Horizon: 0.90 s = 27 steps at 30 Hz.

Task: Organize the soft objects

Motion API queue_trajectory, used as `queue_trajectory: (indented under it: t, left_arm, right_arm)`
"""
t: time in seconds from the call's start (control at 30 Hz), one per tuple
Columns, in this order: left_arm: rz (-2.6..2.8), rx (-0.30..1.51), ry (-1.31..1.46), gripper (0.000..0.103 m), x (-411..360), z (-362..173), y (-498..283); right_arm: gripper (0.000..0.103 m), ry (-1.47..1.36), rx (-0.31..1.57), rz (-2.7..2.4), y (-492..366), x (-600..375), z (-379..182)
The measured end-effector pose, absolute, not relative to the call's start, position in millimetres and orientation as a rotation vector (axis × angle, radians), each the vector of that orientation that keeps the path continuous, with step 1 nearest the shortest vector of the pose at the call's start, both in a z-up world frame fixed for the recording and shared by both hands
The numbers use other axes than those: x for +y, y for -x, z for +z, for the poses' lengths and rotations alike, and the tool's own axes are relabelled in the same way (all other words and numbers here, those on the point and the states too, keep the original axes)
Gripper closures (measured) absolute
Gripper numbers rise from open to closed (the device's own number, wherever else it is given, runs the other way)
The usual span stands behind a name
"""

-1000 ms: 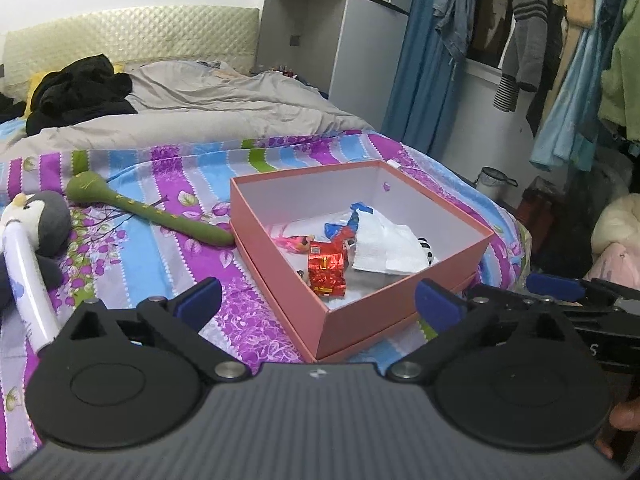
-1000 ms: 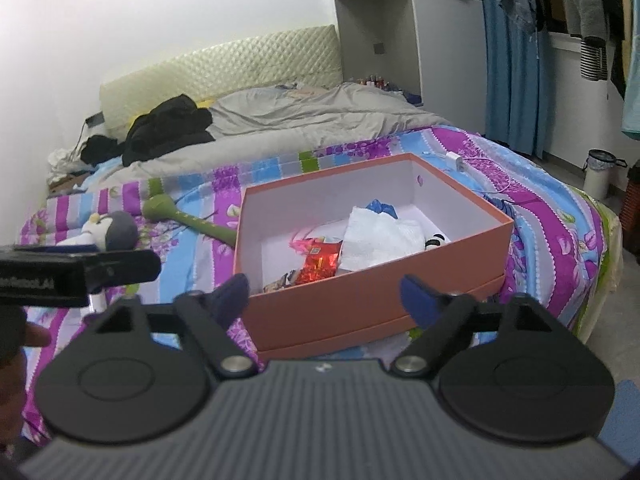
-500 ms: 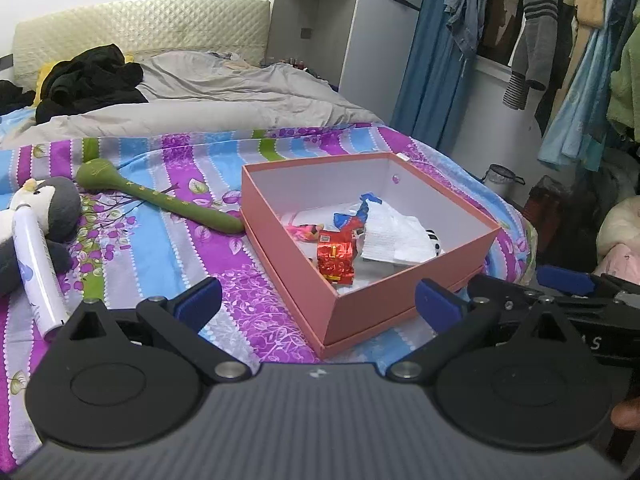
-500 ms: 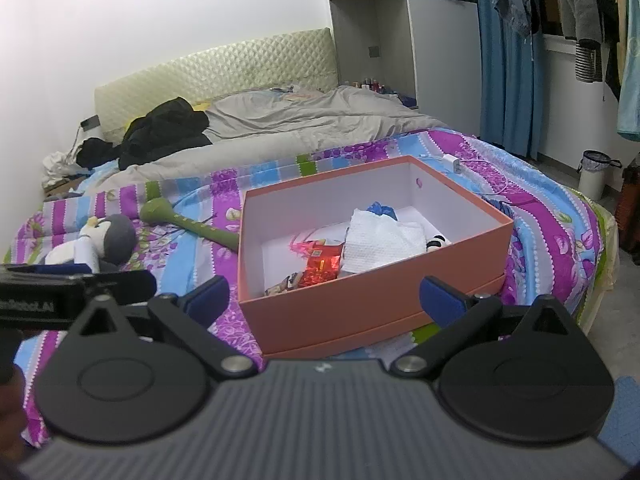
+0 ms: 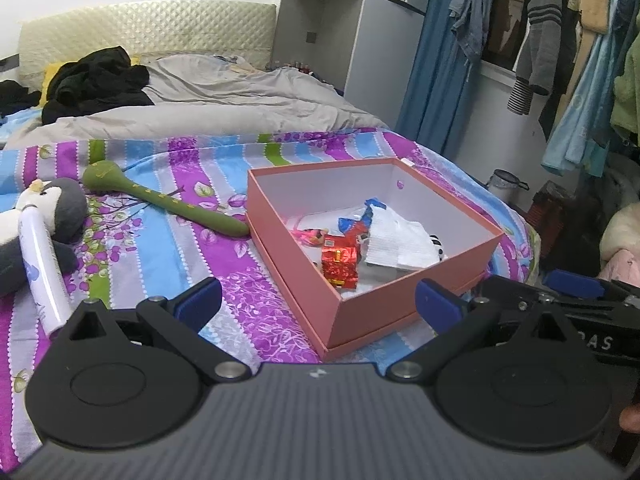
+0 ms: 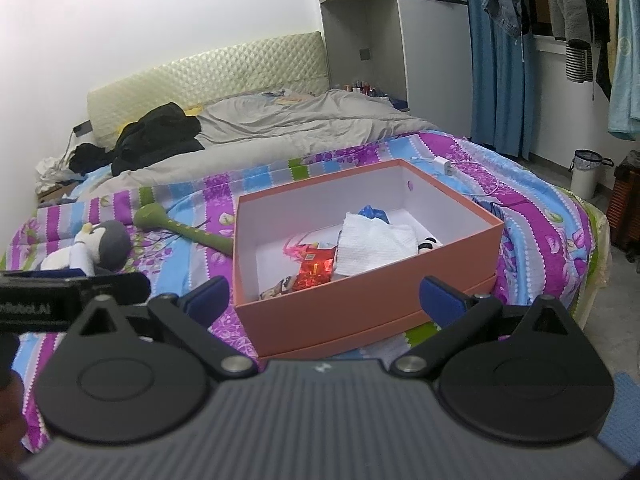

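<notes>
Both my left gripper [image 5: 318,304] and right gripper [image 6: 324,296] hover spread and empty; the green plush snake [image 5: 168,204] lies on the bed left of the pink box [image 5: 372,312], long axis toward it, nearer my left.

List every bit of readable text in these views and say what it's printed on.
"DAS": white letters on the side of the right gripper, seen from the left wrist view; the word's start is hidden.
"nRobot.AI": roughly, blurred and cut at the frame edge, on the side of the left gripper in the right wrist view.
Red packet in the pink box: print too small to read.
</notes>
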<state>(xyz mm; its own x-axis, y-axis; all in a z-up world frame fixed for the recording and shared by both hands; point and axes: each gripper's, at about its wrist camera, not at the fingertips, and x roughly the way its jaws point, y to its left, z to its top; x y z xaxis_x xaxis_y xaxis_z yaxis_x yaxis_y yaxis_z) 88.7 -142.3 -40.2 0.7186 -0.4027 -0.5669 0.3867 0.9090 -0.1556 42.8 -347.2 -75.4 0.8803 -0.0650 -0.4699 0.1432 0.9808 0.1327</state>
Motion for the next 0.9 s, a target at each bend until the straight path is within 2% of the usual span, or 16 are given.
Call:
queue_trajectory:
  t: [0.9]
  left_arm:
    - [-0.399, 0.629, 0.04, 0.0, -132.7, -37.0, -88.3]
  right_arm:
    - [0.0, -0.169, 0.489, -0.127, -35.0, -347.2, -77.1]
